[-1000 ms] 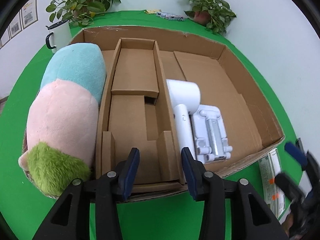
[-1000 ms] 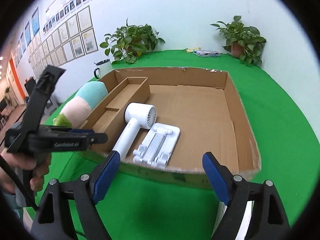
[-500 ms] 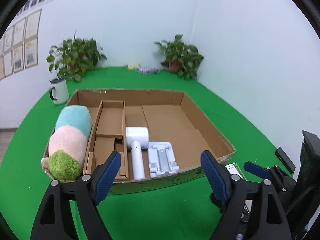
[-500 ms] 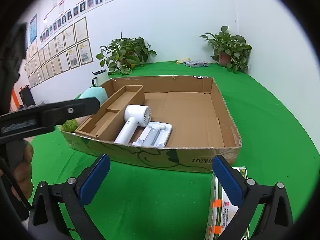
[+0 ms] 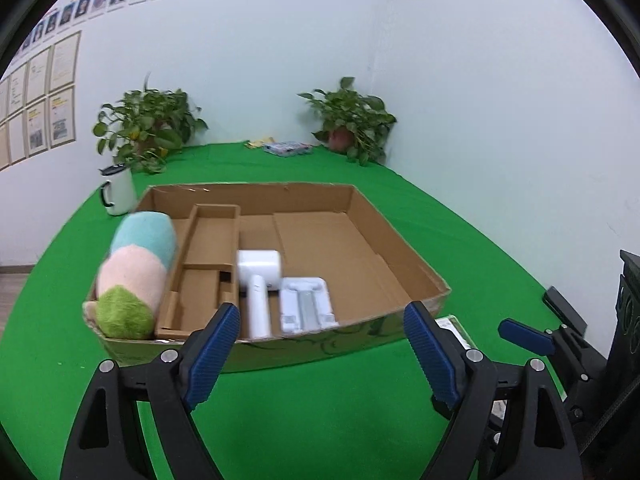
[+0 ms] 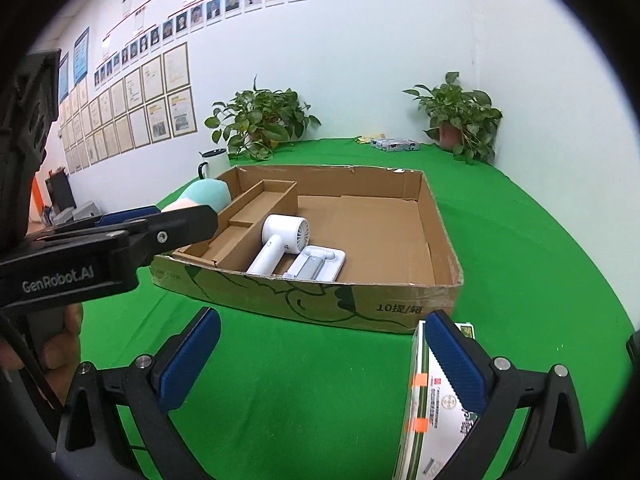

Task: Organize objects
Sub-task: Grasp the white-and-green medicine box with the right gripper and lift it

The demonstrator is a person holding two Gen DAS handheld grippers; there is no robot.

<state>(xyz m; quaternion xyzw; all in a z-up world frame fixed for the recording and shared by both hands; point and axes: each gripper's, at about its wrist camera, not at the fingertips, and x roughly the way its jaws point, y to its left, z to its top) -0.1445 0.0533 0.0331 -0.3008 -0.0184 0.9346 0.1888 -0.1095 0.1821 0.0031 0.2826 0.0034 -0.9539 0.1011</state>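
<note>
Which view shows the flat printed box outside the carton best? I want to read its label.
The right wrist view: the printed box lies close, label side up, beside the right gripper. The left wrist view catches only a corner behind the left gripper.

Green table (image 5: 320, 420) with cardboard tray (image 5: 416, 284), mug (image 5: 118, 190), plants (image 5: 352, 120).

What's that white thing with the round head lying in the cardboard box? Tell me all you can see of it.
It looks like a small white hair dryer, smooth plastic, with a drum-shaped head, a ribbed round grille on one end and a straight handle. It lies flat on the floor of the cardboard box, handle toward the near wall, between the cardboard divider and a flat white folding stand. Neither tool touches it.
</note>
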